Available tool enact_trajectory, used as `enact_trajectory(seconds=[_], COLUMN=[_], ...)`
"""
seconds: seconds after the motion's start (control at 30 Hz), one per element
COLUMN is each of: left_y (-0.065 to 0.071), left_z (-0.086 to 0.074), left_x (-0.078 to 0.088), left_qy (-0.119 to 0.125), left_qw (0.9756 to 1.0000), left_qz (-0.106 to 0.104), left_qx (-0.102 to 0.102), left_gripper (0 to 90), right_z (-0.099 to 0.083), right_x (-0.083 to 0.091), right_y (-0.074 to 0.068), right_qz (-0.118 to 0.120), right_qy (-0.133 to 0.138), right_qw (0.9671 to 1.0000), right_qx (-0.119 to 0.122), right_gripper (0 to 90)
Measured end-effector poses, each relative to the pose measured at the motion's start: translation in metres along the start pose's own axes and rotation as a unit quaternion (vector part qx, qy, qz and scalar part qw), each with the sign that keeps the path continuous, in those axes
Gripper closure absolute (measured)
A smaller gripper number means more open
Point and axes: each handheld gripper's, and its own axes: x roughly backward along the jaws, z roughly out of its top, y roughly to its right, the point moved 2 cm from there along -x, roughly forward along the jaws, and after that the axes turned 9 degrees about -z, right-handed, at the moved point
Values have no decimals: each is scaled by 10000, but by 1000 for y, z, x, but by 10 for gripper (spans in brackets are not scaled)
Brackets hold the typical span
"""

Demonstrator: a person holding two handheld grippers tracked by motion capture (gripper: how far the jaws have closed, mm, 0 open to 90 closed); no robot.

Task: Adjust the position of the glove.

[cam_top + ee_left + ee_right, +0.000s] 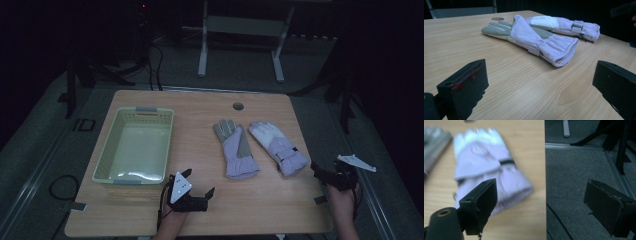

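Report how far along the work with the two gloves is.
Done: nothing visible; both gloves lie flat on the table, and the basket is empty. In hand: the left gripper faces the left glove and the right gripper the right glove, jaws open. Left: grasping both.

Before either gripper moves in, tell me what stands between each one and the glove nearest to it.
Nothing visible does. Bare table lies between the left gripper and the grey-palmed glove. The right gripper, at the table's right edge, has open space to the white-backed glove. Both grippers' jaws stand open and empty. The basket sits off to the left.
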Motion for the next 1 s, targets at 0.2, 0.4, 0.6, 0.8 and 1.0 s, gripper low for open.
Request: enact_trajectory(seconds=[0.2, 0.4, 0.6, 0.8, 1.0], left_y=[0, 2, 3, 2, 1], left_z=[0, 0, 0, 0, 0], left_x=[0, 0, 0, 0, 0], left_qy=[4, -5, -4, -8, -16], left_qw=[10000, 10000, 9999, 10000, 10000], left_qz=[-1, -33, -56, -56, -56], left_qx=[-15, -57, -88, -79, -36], left_gripper=[2, 2, 2, 2, 2], right_z=[35, 66, 86, 100, 107], right_x=[12, 14, 17, 14, 9], right_y=[-4, -21, -48, -66, -87], right_qz=[301, 499, 690, 865, 1199], right_qy=[216, 314, 457, 455, 417], right_qw=[9993, 9982, 9959, 9939, 9903], right_qx=[-34, 114, 374, 511, 569], right_gripper=[149, 133, 119, 153, 159])
